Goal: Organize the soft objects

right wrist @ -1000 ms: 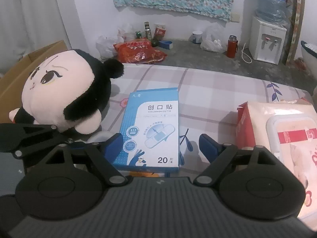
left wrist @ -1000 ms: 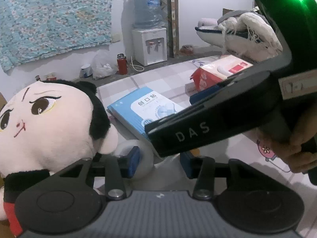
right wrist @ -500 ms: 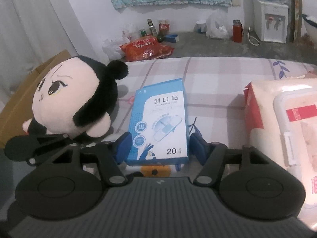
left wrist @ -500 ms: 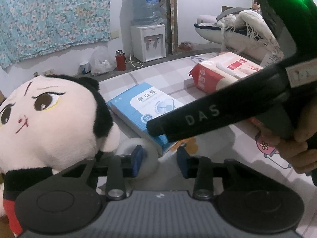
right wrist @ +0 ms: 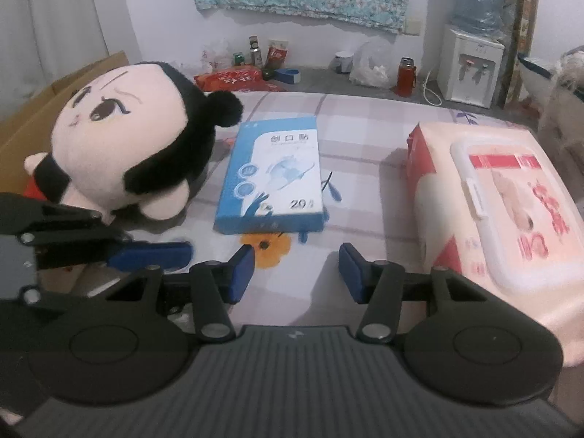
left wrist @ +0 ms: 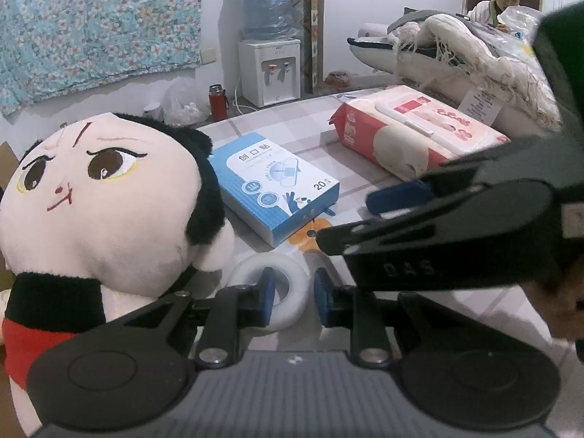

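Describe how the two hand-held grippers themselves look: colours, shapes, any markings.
Both are matt black with blue pads. The left hand-held gripper has two slim linkage arms with silver pivot pins, round black discs at the sides and a ribbed grey body. The right hand-held gripper is built the same; seen from the left wrist camera, its black side bears the letters DAS, with a white label further back.
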`<action>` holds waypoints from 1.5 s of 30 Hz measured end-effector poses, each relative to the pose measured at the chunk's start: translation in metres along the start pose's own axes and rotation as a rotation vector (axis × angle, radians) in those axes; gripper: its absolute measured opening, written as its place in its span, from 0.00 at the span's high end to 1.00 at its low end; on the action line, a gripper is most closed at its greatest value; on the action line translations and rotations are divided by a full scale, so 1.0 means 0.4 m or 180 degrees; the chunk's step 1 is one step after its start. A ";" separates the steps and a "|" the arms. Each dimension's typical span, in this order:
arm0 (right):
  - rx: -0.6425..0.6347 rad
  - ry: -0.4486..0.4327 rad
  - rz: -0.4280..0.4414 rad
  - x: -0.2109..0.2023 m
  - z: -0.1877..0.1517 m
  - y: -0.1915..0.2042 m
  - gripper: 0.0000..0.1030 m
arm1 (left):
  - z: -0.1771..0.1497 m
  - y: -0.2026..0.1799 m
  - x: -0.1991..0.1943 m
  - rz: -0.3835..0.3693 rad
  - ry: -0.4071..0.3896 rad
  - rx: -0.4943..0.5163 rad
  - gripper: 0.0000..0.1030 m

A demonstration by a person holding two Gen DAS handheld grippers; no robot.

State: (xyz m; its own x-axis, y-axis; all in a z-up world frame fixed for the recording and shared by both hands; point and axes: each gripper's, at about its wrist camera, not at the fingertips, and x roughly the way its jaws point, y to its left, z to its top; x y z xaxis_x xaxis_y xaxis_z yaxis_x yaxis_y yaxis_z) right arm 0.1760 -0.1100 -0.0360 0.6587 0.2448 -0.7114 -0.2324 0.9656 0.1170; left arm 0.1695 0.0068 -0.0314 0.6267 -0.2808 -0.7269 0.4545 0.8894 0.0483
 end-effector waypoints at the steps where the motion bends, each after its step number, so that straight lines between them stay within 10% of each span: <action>1: 0.0083 -0.0003 0.0063 -0.007 -0.006 -0.005 0.51 | -0.002 -0.001 -0.001 -0.0003 -0.0004 -0.0004 0.77; 45: 0.0512 0.0063 0.0301 0.051 0.051 -0.032 0.27 | -0.005 -0.022 -0.004 0.0108 0.0018 0.0100 0.75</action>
State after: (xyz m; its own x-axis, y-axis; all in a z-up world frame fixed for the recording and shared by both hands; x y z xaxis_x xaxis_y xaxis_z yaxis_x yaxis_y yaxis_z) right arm 0.2071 -0.1154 -0.0378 0.6248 0.3348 -0.7054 -0.1742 0.9404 0.2921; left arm 0.1632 0.0001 -0.0321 0.6385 -0.2486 -0.7284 0.4528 0.8866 0.0943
